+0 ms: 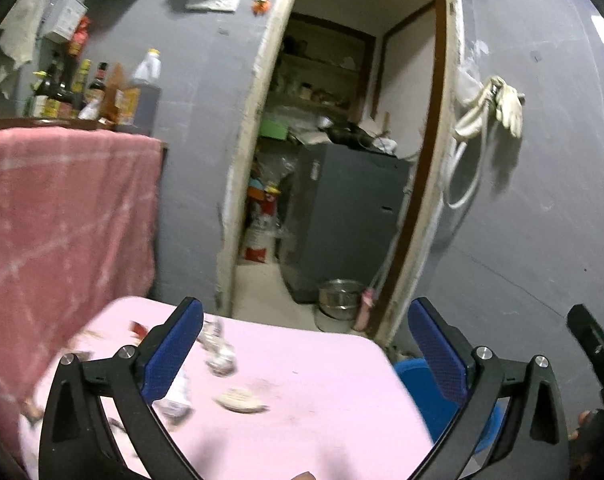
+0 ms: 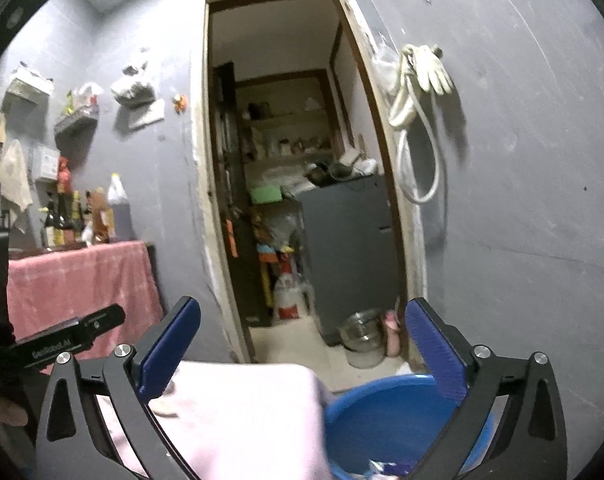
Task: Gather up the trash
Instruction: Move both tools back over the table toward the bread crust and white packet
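1. Left claw [image 1: 306, 354] – jaws spread wide, nothing between the blue pads [image 1: 171, 354]; no earlier view to compare.
2. Under and ahead of the left claw lies the pink surface [image 1: 322, 400] with trash scattered on it: a red scrap [image 1: 138, 329] beside the left pad, a crumpled clear wrapper [image 1: 217, 346] just right of that pad, a white packet [image 1: 177, 396] below it, and a flat pale piece [image 1: 239, 400] near the middle between the jaws. All are blurred.
3. Behind the right pad of the left claw shows the rim of a blue tub [image 1: 412, 370], beside the surface's edge.
4. Right claw [image 2: 304, 354] – also wide apart and empty.
5. Between its jaws, the pink surface's corner sits to the left and the blue tub [image 2: 382, 408] to the right, lower than the surface; some trash [image 2: 386, 468] lies at the tub's bottom.
6. Beyond both claws, a doorway [image 2: 302, 160] opens on a storeroom with a steel pot [image 2: 362, 336] on its floor.
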Motion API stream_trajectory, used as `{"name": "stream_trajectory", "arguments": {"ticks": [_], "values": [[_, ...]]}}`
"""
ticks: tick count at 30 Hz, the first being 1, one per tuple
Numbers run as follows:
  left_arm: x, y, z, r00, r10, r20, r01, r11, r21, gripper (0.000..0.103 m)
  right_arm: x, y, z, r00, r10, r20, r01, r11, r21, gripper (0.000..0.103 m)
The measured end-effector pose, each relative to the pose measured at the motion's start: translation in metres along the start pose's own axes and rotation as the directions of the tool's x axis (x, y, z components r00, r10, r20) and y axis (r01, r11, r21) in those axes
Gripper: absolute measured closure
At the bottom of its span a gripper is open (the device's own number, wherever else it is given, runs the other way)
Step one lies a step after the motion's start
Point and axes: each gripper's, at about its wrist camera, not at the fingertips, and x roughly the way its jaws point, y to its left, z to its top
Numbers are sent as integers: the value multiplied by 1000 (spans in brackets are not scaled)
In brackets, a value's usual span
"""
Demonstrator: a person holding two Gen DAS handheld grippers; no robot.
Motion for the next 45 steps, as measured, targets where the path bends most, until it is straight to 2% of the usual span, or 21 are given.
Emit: {"name": "stream_trajectory", "arguments": {"ticks": [10,19,25,31,38,42,45], "values": [[-44,59,13,992,93,89,-95,995,15,2,2,61,7,994,100,49,-100,995,-12,0],[-62,105,10,976,174,128,-177,984,12,2,17,108,-2,983,179,40,-177,982,-64,0],[-62,130,0,969,217,120,-220,975,11,2,33,128,-14,977,211,5,-210,974,-86,0],[-45,155,-9,972,230,50,-230,973,-1,2,59,140,-32,970,228,-86,-236,966,-103,0],[-12,170,-24,975,192,-109,-196,980,-27,2,94,144,-57,945,217,-244,-249,963,-107,0],[9,175,-35,968,133,-212,-150,986,-69,2,112,141,-72,919,198,-341,-250,962,-114,0],[20,178,-40,959,104,-262,-134,986,-100,2,124,136,-82,892,194,-409,-258,960,-106,0]]}}
